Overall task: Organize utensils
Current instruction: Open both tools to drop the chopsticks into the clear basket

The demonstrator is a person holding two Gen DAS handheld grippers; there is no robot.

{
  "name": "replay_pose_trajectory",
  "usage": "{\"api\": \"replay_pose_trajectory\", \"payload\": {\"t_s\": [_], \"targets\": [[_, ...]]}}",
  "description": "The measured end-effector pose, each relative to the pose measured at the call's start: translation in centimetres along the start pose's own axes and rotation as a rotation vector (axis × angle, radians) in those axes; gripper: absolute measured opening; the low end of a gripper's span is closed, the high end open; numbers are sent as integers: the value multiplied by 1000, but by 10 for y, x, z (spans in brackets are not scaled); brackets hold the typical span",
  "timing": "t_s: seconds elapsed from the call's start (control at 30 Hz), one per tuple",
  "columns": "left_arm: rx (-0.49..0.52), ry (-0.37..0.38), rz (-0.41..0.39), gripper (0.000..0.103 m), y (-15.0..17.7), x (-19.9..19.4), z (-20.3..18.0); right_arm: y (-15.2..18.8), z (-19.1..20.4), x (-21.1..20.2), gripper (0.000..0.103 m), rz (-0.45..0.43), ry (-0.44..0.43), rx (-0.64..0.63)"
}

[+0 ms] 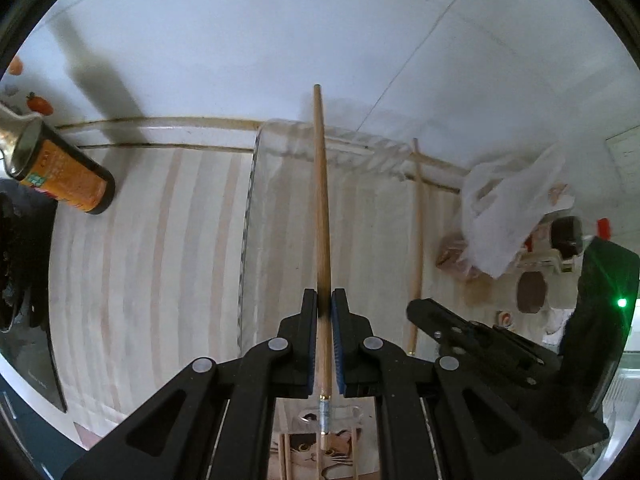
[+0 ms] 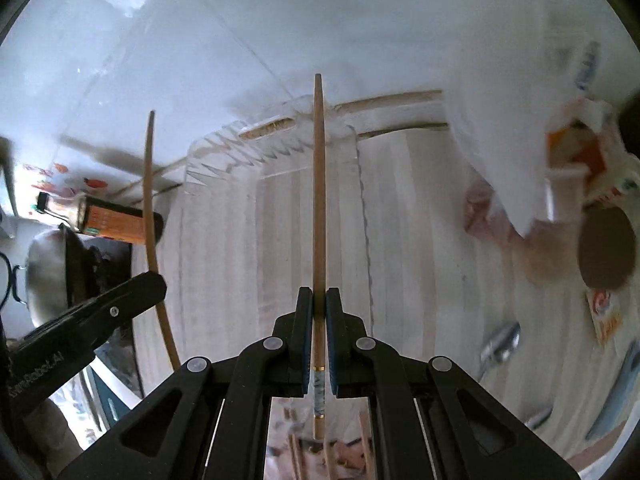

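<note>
My left gripper (image 1: 324, 300) is shut on a wooden chopstick (image 1: 322, 208) that points forward over a clear plastic tray (image 1: 256, 184) on the striped counter. My right gripper (image 2: 319, 300) is shut on a second wooden chopstick (image 2: 319, 200), also pointing over the clear tray (image 2: 360, 184). The right gripper (image 1: 472, 336) shows at the right of the left wrist view, its chopstick (image 1: 418, 240) beside it. The left gripper (image 2: 92, 320) and its chopstick (image 2: 150, 208) show at the left of the right wrist view. A metal spoon (image 2: 500, 346) lies on the counter at the right.
An orange can (image 1: 64, 172) lies on its side at the left, by a dark stove (image 1: 24, 264). White plastic bags and packages (image 1: 516, 208) crowd the right. A white tiled wall (image 1: 240, 40) stands behind the counter. A cat-print package with more chopsticks (image 1: 320, 452) lies below my left gripper.
</note>
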State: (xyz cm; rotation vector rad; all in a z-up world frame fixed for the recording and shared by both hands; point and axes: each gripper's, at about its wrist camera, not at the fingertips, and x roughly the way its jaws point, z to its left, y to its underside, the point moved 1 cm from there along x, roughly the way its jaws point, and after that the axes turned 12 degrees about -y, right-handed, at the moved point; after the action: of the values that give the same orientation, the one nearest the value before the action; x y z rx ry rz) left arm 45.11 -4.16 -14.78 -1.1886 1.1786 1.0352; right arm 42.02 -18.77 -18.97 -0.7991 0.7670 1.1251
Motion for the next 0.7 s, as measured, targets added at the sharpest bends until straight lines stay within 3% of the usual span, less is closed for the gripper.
{"api": "replay_pose_trajectory", "payload": {"t_s": [0.1,0.17,0.2,0.23,0.33,0.43,0.53,0.57,0.63,0.7], "targets": [[2,-6,2,8,-1,1,0,-2,-1,17,8,59,12,-11],[10,-42,-21,11,1,-4,1,0,-3,22,21,77,26,-8],[17,-77,-38,14,4,-7,2,2,-4,20,36,73,23,-3],[16,-91,-46,24,4,-9,5,4,-4,17,43,63,30,-6],[1,-160,-112,57,15,-19,14,9,-4,10,43,35,62,-21],[-4,-230,-199,69,31,-31,22,20,-2,-7,48,-8,107,-37],[-25,-263,-269,99,48,-40,30,35,1,-26,58,-72,148,-52],[-27,-263,-285,103,54,-42,33,37,-1,-32,62,-86,150,-54],[-32,-280,-300,103,64,-45,36,50,2,-44,80,-141,157,-73],[-36,-303,-318,103,75,-47,39,63,4,-55,83,-198,185,-94]]}}
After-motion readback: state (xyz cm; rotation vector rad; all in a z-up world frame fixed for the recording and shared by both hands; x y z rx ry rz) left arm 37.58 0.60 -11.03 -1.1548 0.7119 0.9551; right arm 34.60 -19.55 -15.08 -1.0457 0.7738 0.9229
